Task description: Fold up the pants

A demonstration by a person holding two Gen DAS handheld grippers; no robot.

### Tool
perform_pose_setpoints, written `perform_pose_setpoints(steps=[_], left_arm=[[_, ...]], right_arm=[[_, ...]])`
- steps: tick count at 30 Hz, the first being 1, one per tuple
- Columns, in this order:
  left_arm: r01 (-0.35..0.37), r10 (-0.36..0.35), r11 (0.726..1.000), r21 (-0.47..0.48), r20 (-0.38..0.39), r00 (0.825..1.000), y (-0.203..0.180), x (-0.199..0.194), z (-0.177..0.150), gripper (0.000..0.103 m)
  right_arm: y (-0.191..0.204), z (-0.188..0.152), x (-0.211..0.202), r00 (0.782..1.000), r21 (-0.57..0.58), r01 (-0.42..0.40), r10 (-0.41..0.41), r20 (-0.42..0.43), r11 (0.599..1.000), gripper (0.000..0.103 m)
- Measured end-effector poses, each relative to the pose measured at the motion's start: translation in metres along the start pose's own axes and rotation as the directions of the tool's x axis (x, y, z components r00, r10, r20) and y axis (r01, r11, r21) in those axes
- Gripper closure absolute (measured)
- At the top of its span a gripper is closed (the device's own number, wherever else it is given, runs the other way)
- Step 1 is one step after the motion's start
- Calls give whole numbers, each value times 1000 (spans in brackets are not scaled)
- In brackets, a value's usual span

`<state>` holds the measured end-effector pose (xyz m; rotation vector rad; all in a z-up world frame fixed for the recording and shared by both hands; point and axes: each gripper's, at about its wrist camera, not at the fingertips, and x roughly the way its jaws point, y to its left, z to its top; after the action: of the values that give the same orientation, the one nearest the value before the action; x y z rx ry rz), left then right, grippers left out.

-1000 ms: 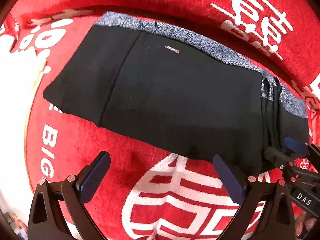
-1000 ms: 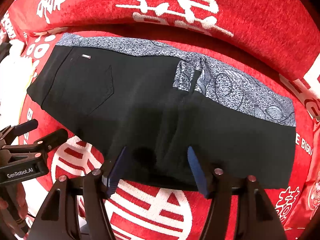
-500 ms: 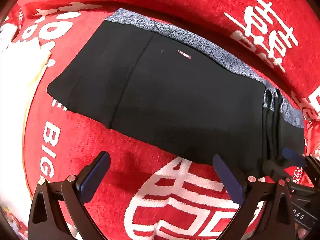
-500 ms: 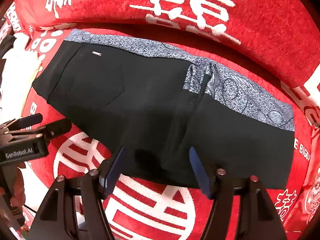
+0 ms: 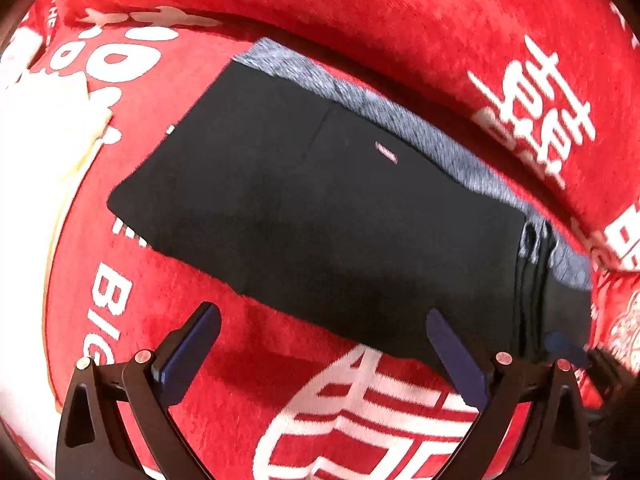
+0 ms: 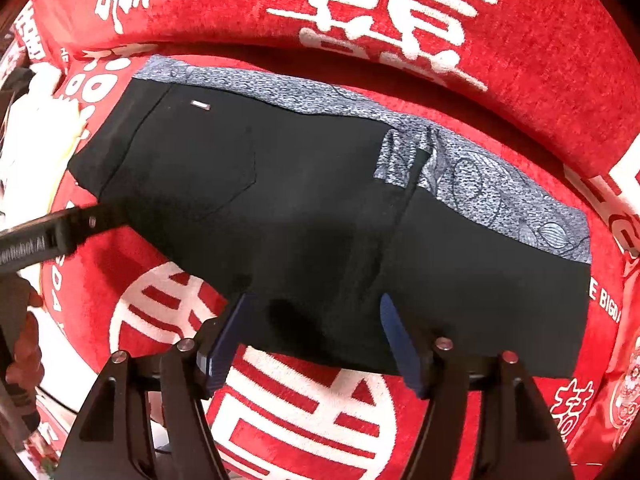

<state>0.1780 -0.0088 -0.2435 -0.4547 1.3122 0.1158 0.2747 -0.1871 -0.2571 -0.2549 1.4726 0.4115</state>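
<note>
Black pants lie folded into a broad flat band on a red blanket printed with white characters. A grey patterned strip runs along the far edge of the pants, and a small metal tag sits on the pants near their far left corner, above a stitched pocket outline. A vertical crease crosses the pants right of their middle. A raised red cushion with the same white lettering lies just beyond the far edge of the pants. A white cloth lies left of the pants.

The right gripper stands at the near edge of the pants, its two blue fingers partly spread, tips over the black cloth and closed on nothing. The left gripper hovers near the left part of the near edge, jaws spread wide over bare blanket, holding nothing; in the right wrist view its tip reaches the left end of the pants.
</note>
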Motion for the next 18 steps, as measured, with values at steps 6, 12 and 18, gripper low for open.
perform_pose_setpoints(steps=[6,12,18], left_arm=[[73,-69,992,-105,46,997,39,-9,11,0],[211,-203,966,-149,70,977,66,-7,6,0],[361,-343,902,-237,115,932,82,10,4,0]], right_arm=[[8,-3,5,1000,-31,-7,6,-13,999,29],[8,-3,12,1000,-39,-8,7,-24,999,28],[9,0,14,1000,-40,-14,13,-29,999,27]])
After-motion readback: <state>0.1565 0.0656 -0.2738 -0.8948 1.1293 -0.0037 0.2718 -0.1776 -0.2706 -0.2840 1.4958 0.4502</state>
